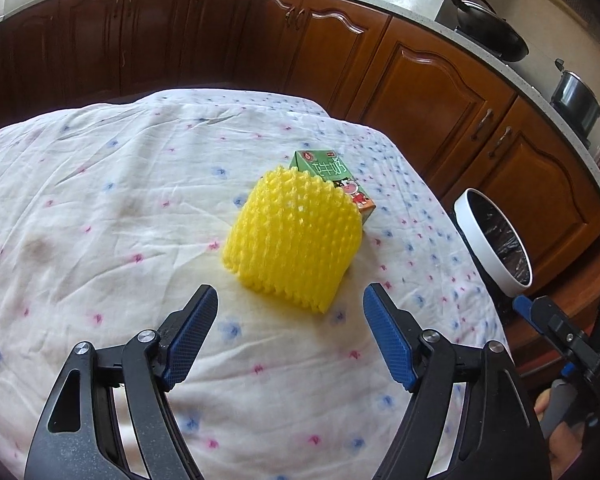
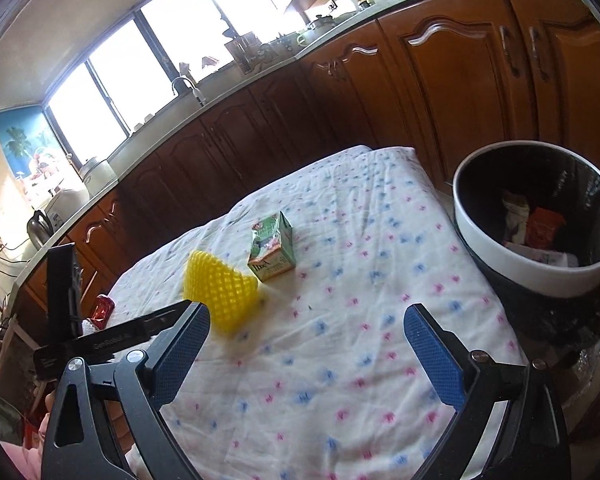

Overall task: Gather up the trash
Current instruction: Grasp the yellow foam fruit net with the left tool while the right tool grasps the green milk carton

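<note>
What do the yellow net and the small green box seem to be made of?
Yellow net: soft foam mesh, probably, matte; the open lattice with spiky edges suggests it.
Green box: coated printed carton, likely; folded edges and a slight sheen.

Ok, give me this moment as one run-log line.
left gripper: open, empty, facing yellow foam net | right gripper: open, empty | milk carton: on table beside net | trash bin: partly filled

The left tool (image 1: 290, 308) hangs with jaws apart and nothing between them, just short of the yellow foam net (image 1: 294, 238) on the flowered worktop (image 1: 100, 208). Behind the net lies a green carton (image 1: 342, 184); the bin (image 1: 494, 236) stands right of it.
</note>
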Demonstrator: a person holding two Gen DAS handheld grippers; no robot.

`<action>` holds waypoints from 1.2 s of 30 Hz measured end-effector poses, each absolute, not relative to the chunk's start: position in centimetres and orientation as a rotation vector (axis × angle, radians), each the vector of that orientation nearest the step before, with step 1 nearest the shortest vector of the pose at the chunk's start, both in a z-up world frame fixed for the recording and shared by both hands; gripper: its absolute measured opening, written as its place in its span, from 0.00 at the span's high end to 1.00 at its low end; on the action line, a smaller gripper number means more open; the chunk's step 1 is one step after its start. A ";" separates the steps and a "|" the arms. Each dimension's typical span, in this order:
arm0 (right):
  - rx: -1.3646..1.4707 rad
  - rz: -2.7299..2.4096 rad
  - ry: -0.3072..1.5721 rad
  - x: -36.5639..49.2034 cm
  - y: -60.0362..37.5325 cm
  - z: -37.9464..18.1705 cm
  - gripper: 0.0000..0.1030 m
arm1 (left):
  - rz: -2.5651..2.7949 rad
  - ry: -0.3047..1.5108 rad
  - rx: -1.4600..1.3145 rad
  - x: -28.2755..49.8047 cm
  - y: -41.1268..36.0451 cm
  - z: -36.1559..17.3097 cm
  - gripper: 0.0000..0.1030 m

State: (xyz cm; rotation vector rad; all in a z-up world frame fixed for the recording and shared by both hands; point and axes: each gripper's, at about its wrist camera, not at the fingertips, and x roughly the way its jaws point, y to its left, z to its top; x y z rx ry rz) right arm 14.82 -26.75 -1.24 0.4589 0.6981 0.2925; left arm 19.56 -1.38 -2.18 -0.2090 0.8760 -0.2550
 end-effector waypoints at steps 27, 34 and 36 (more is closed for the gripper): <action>0.348 0.388 0.808 23.6 -20.6 -3.1 0.21 | -0.287 0.852 -0.234 21.0 0.8 -2.0 0.88; 0.254 0.390 0.846 27.4 -17.2 -3.8 0.22 | -0.268 0.876 -0.250 21.0 1.8 -2.8 0.88; 0.237 0.392 0.865 28.5 -16.6 -4.3 0.23 | -0.266 0.880 -0.252 21.0 1.8 -2.9 0.88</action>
